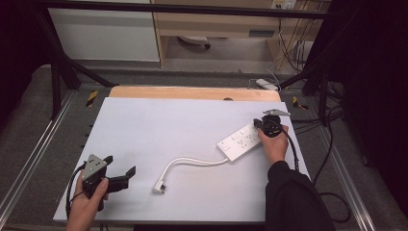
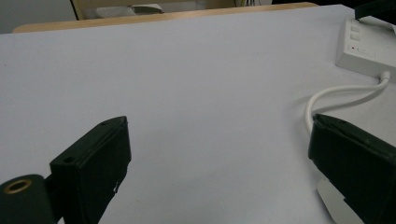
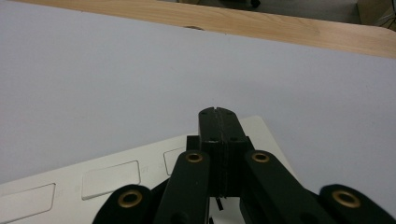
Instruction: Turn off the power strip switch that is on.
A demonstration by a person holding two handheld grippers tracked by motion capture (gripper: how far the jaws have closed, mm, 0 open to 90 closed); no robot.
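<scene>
No bins or boxes here, just a white plastic power strip (image 1: 241, 139) lying flat on my smooth pale tabletop (image 1: 159, 130), toward the right side. Its rounded cord (image 1: 195, 162) curls off to a chunky white plug (image 1: 160, 186). My right claw (image 1: 258, 124) is pressed together right over the strip's far end. My left claw (image 1: 120, 169) is spread wide, holding nothing.

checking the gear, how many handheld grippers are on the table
2: the left gripper near the table's front left corner, and the right gripper at the far end of the white power strip.
</scene>
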